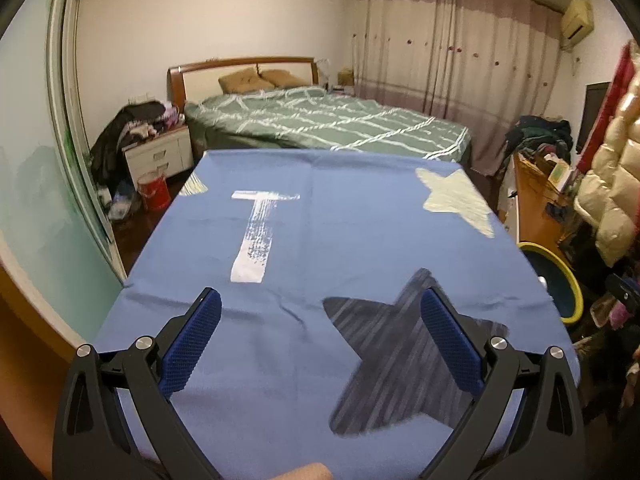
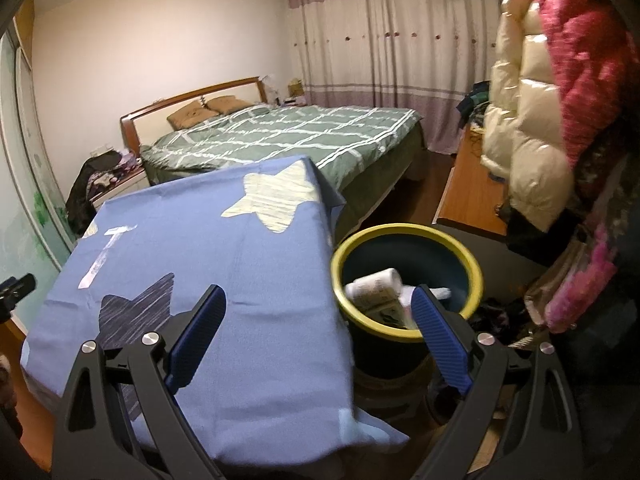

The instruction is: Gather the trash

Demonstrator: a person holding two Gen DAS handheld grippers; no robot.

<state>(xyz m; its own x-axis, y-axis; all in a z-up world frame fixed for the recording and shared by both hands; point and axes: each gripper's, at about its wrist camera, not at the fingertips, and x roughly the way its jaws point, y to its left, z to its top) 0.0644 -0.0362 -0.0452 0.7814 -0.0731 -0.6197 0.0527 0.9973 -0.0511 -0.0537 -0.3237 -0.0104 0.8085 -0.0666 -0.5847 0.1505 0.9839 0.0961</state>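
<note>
My right gripper [image 2: 318, 336] and left gripper [image 1: 320, 340] gape wide, empty, above the bare blue tablecloth [image 2: 240, 280]. Crumpled paper trash [image 2: 376, 290] lies in the yellow-rimmed bin [image 2: 478, 280], nearest my right fingers.

Each gripper [image 1: 320, 312] [image 2: 318, 312]: black arms, silver screws, ribbed blue pads [image 1: 192, 344].

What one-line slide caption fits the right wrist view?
Open right gripper hovers between blue star-print tablecloth and yellow-rimmed bin holding crumpled paper.
</note>
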